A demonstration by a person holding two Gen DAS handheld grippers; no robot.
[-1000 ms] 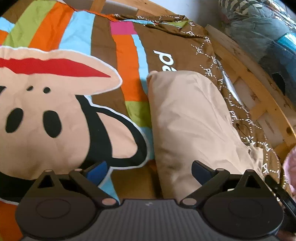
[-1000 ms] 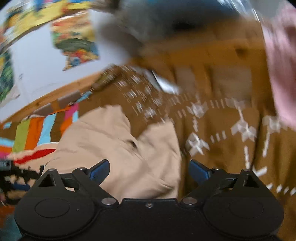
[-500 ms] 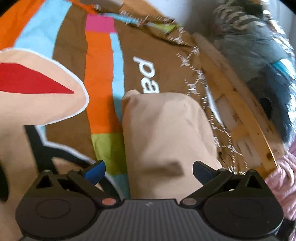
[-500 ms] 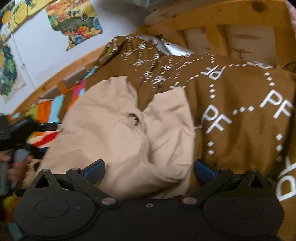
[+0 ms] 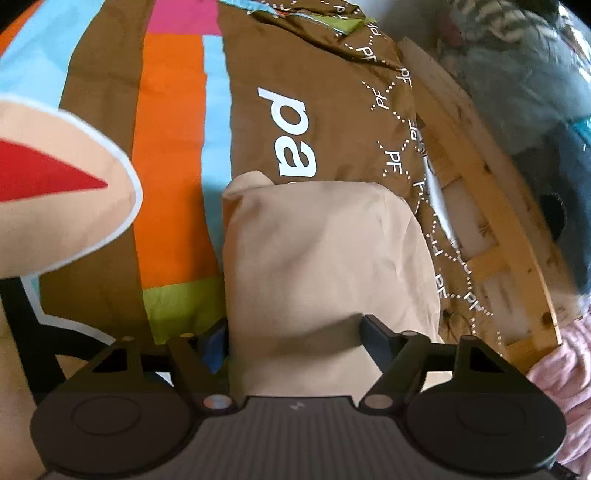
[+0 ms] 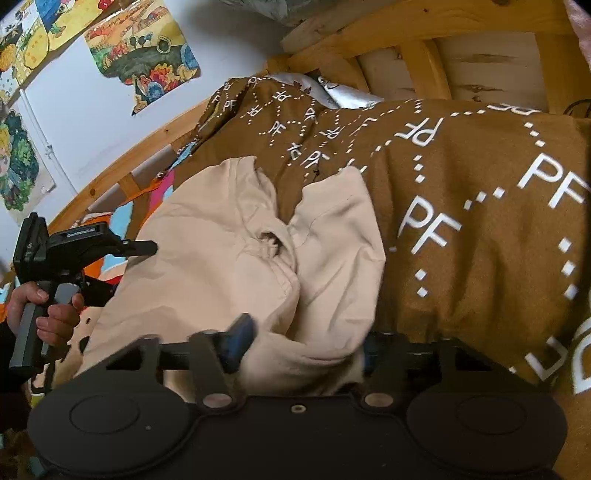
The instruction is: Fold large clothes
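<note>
At bottom of both frames: left gripper (image 5: 293,332) and right gripper (image 6: 303,339), jaws spread, each straddling beige garment (image 5: 325,258) edge, not pinching. Garment folded, centre frame, on brown bedspread (image 6: 480,206). Upper right: wooden bed frame (image 5: 491,206).

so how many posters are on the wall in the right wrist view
3 show: one poster right of the rest, beside the bed frame, another in the top left corner, cut by the edge, and a third lower left. More may lie out of view.

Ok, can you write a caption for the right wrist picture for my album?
Right gripper straddles the beige garment on the brown PF bedspread, left gripper waiting alongside.
</note>
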